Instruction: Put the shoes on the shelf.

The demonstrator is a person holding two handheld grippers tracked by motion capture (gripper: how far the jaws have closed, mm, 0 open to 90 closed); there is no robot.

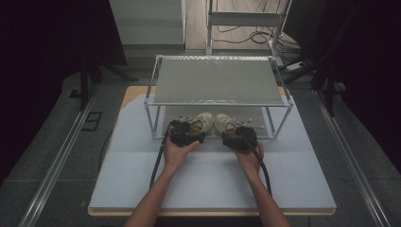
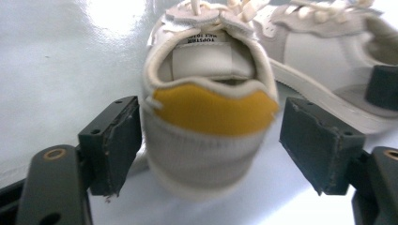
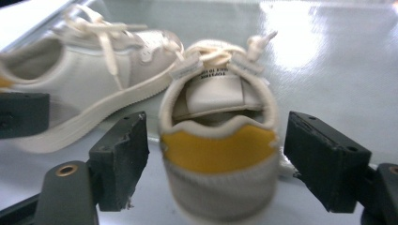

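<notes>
High view shows our left gripper [image 1: 189,132] and right gripper [image 1: 239,137] open around the heels of two shoes [image 1: 215,122] at the rack's [image 1: 217,101] lower front edge, neither gripped yet.

Low shelf [image 1: 215,84] overhead — shoes [image 1: 215,122] beneath

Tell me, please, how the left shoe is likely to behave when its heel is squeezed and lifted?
The left shoe looks small, so probably light. Its padded heel collar may give between the open left tool jaws. Held by the heel alone, the toe would likely droop, and the loose laces dangle.
</notes>
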